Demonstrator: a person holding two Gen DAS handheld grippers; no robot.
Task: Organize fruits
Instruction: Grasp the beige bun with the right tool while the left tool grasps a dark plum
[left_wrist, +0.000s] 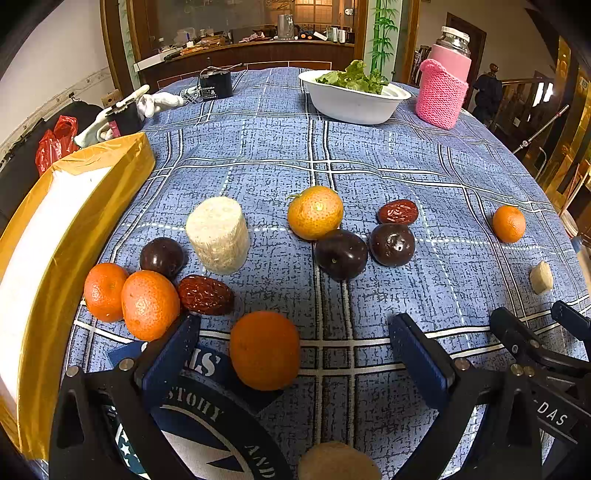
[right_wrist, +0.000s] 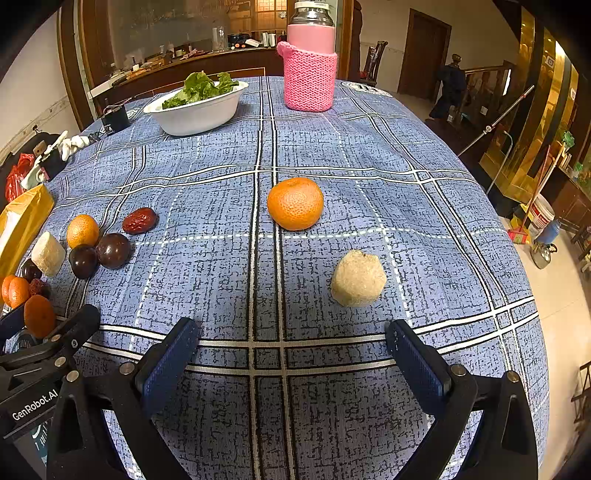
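Both spread wide, gripping nothing: left gripper (left_wrist: 295, 332) around a round orange tangerine (left_wrist: 265, 350) lying between its blue pads, right gripper (right_wrist: 291, 336) over bare blue plaid tablecloth (right_wrist: 221, 295). Beyond, a pale peeled cylindrical chunk (right_wrist: 358, 278), then another orange tangerine (right_wrist: 295, 203). Farthest, a white bowl of lettuce (right_wrist: 199, 110).

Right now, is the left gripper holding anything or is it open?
Open. The left gripper holds nothing; its jaws stand wide apart, with a tangerine resting on the tablecloth between them.

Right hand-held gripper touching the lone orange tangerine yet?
Apart. The right wrist view shows the open right hand-held gripper with bare blue checked tablecloth between it and the round orange tangerine.
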